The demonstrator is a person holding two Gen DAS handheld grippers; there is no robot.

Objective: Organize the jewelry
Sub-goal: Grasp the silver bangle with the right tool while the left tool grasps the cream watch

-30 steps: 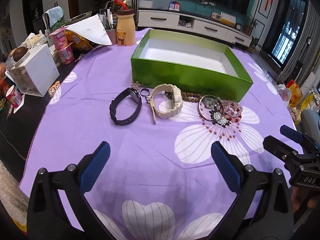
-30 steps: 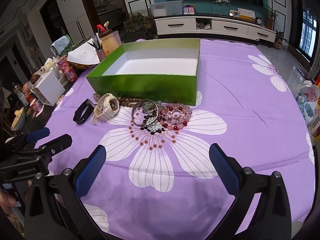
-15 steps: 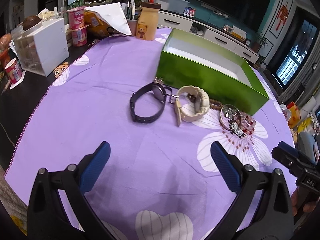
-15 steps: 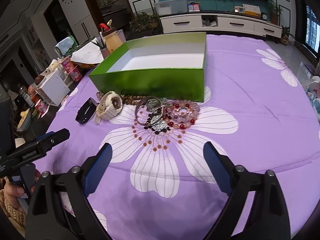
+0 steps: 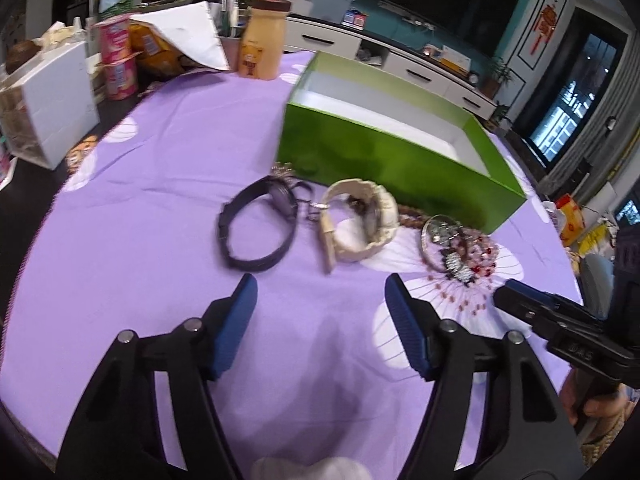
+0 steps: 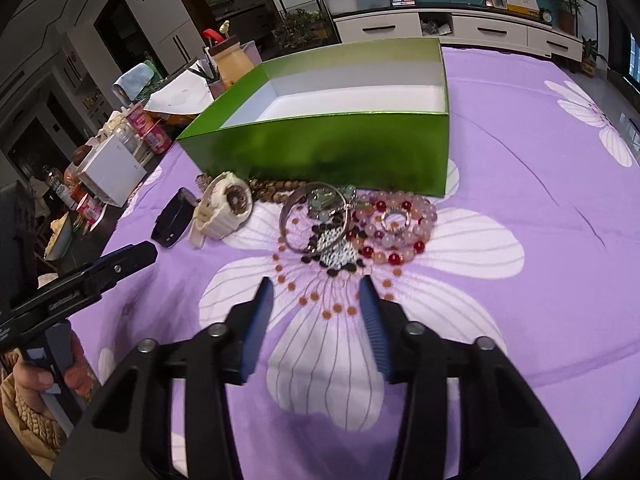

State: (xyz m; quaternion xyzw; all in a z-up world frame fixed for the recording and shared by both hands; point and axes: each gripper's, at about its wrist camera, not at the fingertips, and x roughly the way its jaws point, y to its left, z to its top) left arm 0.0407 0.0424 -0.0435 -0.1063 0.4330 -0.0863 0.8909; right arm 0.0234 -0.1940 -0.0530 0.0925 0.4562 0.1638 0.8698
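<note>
An open green box (image 5: 384, 156) (image 6: 320, 148) with a white inside stands on the purple flowered cloth (image 5: 160, 280). In front of it lie a black band watch (image 5: 260, 224) (image 6: 174, 222), a cream watch (image 5: 356, 220) (image 6: 224, 208), a brown bead strand (image 6: 276, 190), a silver bangle (image 6: 310, 216) and pink and red bead bracelets (image 6: 396, 228) (image 5: 468, 252). My left gripper (image 5: 320, 292) is open and empty, just short of the two watches. My right gripper (image 6: 316, 292) is open and empty, just short of the bead pile.
At the table's far left stand a white drawer box (image 5: 44, 108), pink cups (image 5: 116, 56), a tan bottle (image 5: 262, 40) and papers (image 5: 188, 36). A TV cabinet (image 6: 460, 28) is behind the table. The cloth's edge runs along the left (image 5: 36, 232).
Both grippers have moved forward and lower toward the jewelry, and both jaws have narrowed, though still open. The left view has swung toward the watches.
</note>
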